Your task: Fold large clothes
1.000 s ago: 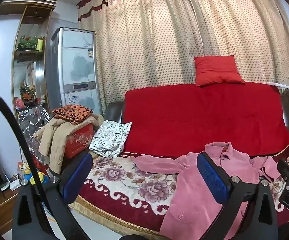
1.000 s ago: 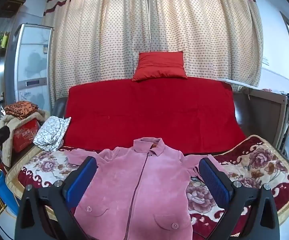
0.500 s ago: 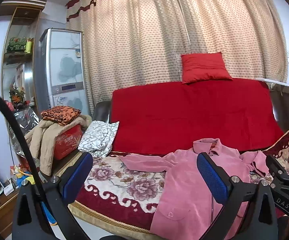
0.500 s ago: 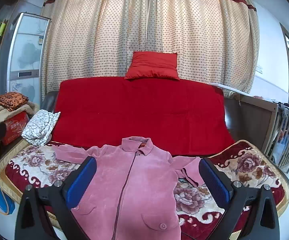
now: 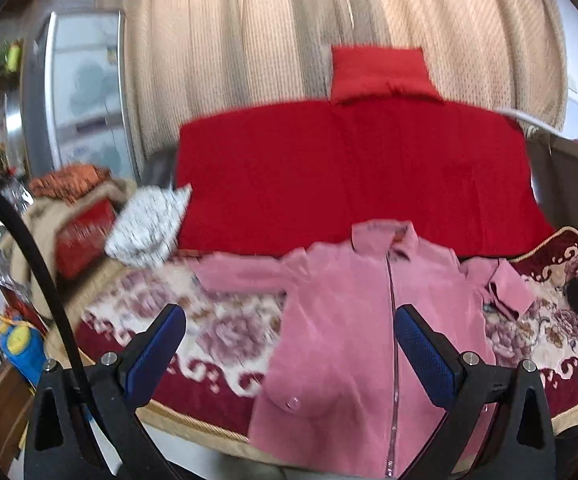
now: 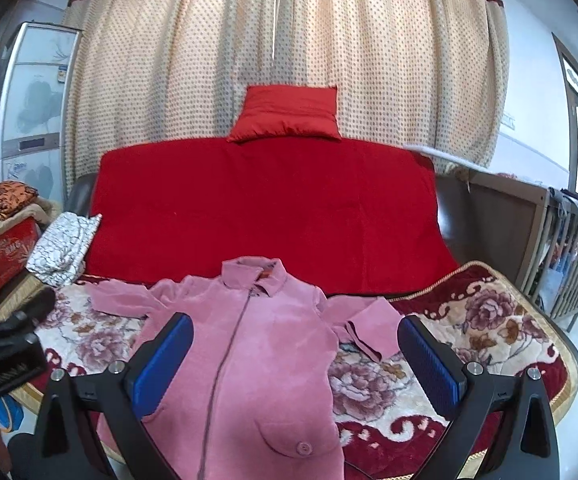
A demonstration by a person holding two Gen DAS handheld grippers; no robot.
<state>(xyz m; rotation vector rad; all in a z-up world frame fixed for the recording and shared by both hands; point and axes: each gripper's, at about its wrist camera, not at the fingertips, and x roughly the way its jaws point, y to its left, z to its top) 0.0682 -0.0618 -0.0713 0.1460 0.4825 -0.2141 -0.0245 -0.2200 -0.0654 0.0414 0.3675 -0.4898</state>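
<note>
Left wrist view: left gripper (image 5: 289, 344) fingers spread, nothing held; pink fleece zip-front jacket (image 5: 369, 320) laid flat on floral sofa blanket (image 5: 217, 320).
Right wrist view: right gripper (image 6: 295, 354) fingers spread, empty; crumpled sleeve (image 6: 363, 320) risks a skewed fold.

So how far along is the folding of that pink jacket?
Barely started. Done: the jacket lies front up on the sofa blanket, zipped, one sleeve stretched out, the other sleeve bunched. In hand: nothing; the left tool and right tool are open above it. Left: every fold, sleeves first, probably.
</note>
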